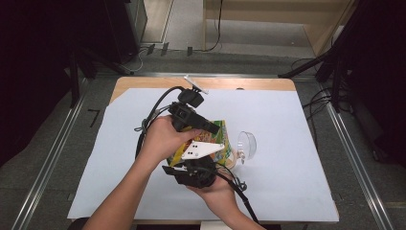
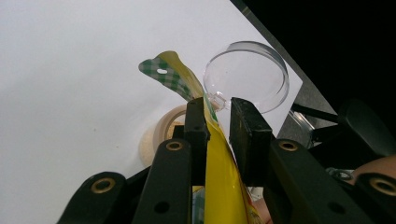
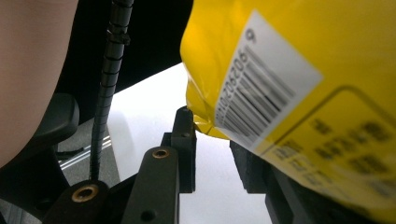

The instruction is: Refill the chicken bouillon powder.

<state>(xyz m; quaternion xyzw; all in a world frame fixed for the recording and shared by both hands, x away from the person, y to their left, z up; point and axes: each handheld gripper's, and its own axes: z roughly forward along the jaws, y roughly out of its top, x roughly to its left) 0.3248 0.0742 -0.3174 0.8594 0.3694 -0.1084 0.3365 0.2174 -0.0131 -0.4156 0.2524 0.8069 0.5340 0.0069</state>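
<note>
Left gripper [image 2: 217, 116]: jaws part open, the yellow packet [image 2: 224, 186] standing between them; its edge lies against the left-hand jaw, with a gap to the right-hand one. Whether the jaws pinch it cannot be told.

Right gripper [image 3: 212, 140]: jaws set a little apart, a lower corner of the packet [image 3: 299, 93] hanging in front of the gap and over the right-hand jaw. Grip cannot be told.

Packet: yellow, with a green-and-white checked top strip and a small hang hole [image 2: 162, 71], seen in the left gripper view, upper centre. The right gripper view shows a white barcode label [image 3: 266, 88] on its back; digits and printed text too blurred to read. No brand legible.

High view, centre of frame: both grippers [image 1: 189, 112] [image 1: 194, 170] close on the packet [image 1: 221, 132], held above the white sheet [image 1: 287, 182].

Just right of the packet: clear plastic lid [image 1: 247, 143]. Behind the left jaw, lower centre of the left gripper view: round cream container [image 2: 161, 135].
</note>
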